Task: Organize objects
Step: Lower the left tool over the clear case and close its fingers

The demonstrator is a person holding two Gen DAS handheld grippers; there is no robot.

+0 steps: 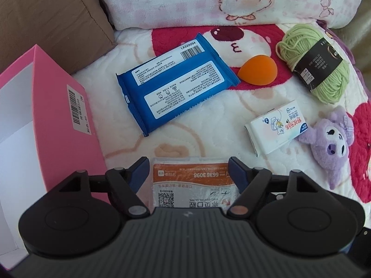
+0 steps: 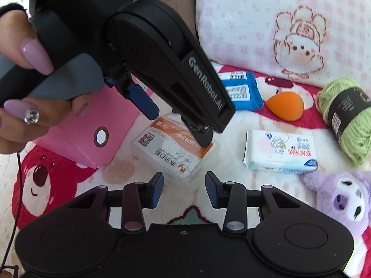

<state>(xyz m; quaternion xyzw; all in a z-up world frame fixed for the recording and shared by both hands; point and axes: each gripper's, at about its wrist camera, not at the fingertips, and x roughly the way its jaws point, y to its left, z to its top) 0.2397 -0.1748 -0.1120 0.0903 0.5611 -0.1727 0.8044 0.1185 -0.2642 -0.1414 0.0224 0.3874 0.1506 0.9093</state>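
A clear flat box with an orange-and-white label (image 1: 192, 185) (image 2: 171, 148) lies on the cartoon blanket beside an open pink box (image 1: 58, 115) (image 2: 92, 120). My left gripper (image 1: 189, 169) (image 2: 178, 128) points steeply down over the labelled box. Its jaws stand wide on either side of it, and one blue pad (image 2: 143, 102) is clearly off the box. My right gripper (image 2: 184, 185) hovers just short of the box's near corner, its jaws a narrow gap apart with nothing gripped. A hand (image 2: 23, 69) holds the left gripper's handle.
On the blanket lie a blue wipes pack (image 1: 176, 81), an orange egg-shaped sponge (image 1: 257, 69), a green yarn ball (image 1: 320, 62), a white tissue pack (image 1: 276, 127) and a purple plush (image 1: 334, 143). A brown cushion (image 1: 46, 18) and a pink-white pillow (image 1: 220, 0) line the back.
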